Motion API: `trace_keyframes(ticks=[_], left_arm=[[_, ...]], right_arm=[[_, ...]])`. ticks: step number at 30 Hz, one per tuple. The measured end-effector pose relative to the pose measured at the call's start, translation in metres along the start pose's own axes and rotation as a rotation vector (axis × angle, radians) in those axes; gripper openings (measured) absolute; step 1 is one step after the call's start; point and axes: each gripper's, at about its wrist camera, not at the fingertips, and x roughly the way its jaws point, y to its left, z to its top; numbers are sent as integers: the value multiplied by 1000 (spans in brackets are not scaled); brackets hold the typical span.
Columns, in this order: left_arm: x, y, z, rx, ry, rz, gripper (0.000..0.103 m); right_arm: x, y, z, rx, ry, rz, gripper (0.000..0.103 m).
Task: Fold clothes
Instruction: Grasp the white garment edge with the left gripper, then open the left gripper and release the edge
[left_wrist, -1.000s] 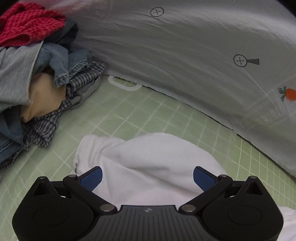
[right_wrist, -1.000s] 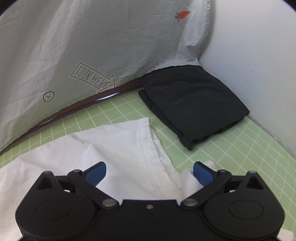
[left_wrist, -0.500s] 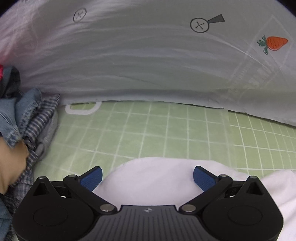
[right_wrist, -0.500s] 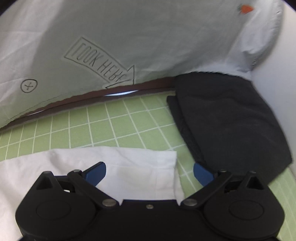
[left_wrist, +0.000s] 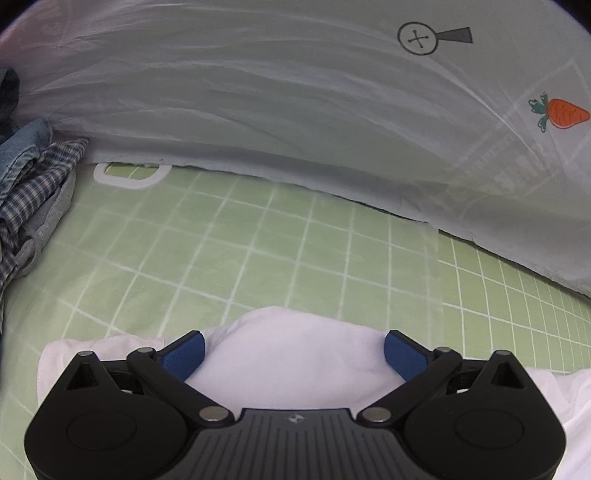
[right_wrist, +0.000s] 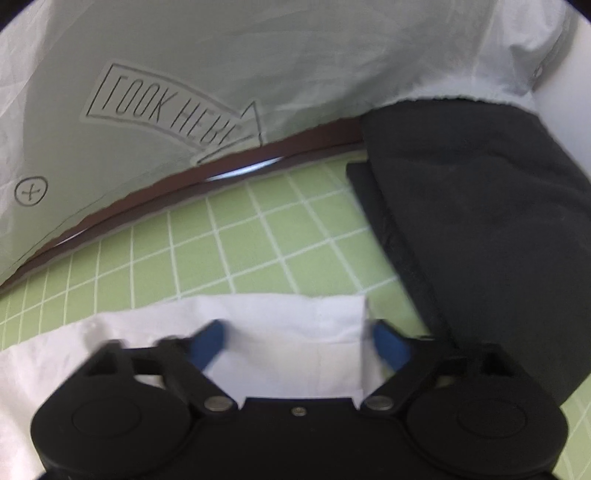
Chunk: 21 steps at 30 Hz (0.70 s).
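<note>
Nearest in the left wrist view, the left gripper (left_wrist: 293, 349) has its blue-padded fingers (left_wrist: 183, 354) spread wide, clamped on nothing. A rounded fold of the white shirt (left_wrist: 291, 354) lies between and under them on the green grid mat (left_wrist: 229, 236), with more white cloth spreading off toward the mat's near right corner. Whether the pads touch the cloth cannot be told. Beyond the fold the mat lies bare up to its far edge, where a white tab (left_wrist: 129, 173) sits near the far left. Along the mat's left edge a pile of clothes (left_wrist: 33, 184) is heaped (plaid on top of grey, denim behind it). A pale printed sheet (left_wrist: 295, 110) hangs behind the far edge, showing a carrot (left_wrist: 563, 112) and a crossed circle mark (left_wrist: 417, 38).

In the right wrist view (somewhat blurred), the right gripper (right_wrist: 297, 345) is likewise spread apart, holding nothing. The white shirt (right_wrist: 288, 332) has a squared corner lying between its fingers (right_wrist: 208, 345), the cloth's straight far edge running across just ahead of the tips and trailing off to the left. Just right of that corner, a folded black garment (right_wrist: 480, 229) lies along the mat's (right_wrist: 258, 240) right edge and reaches back to the far right corner. A dark brown rim (right_wrist: 184, 192) borders the far edge, and the pale sheet (right_wrist: 258, 55) above it carries a mirrored "LOOK HERE" arrow (right_wrist: 173, 114)
</note>
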Motion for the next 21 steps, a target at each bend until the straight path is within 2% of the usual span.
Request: trace_keyframes(ticks=[1,2,4,5,7,8,10,13,15,16,17,18,19,21], left_arm=[[1,-1,-1,12,0,15,85],[1,-3,-2,26,-4,41,71],[1,-3,-4,34,-12,54,55],[-2,0,-4,18,-23,48,42],[-8,5,-3,-13,-44,40,25],[-13,8,-2,-28,-63,31,21],[-26,10,1,-42,-114,22,18],[-44,10,11,-40,-191,58,17],[-44,15,18,-67,-208,77,18],[-41,18,22,-86,-209,88,21],[-35,20,23,-98,-198,113,31],[-30,23,25,-111,-186,138,37],[-24,25,26,-124,-175,163,45],[-30,28,23,-146,-176,129,49]], right_arm=[[-2,0,3,2,0,24,44],[-3,3,4,-14,-1,33,31],[-6,11,6,-75,-8,30,27],[-9,16,8,-113,-18,23,25],[-19,21,15,-133,-76,20,24],[-26,22,19,-135,-108,21,23],[-39,27,29,-141,-175,27,23],[-59,42,51,-167,-279,46,23],[-64,58,64,-197,-316,43,25],[-61,66,70,-205,-321,23,28],[-58,75,75,-212,-327,2,38],[-51,83,79,-231,-312,-44,53],[-41,91,81,-258,-283,-109,56],[-34,97,78,-261,-246,-165,56]])
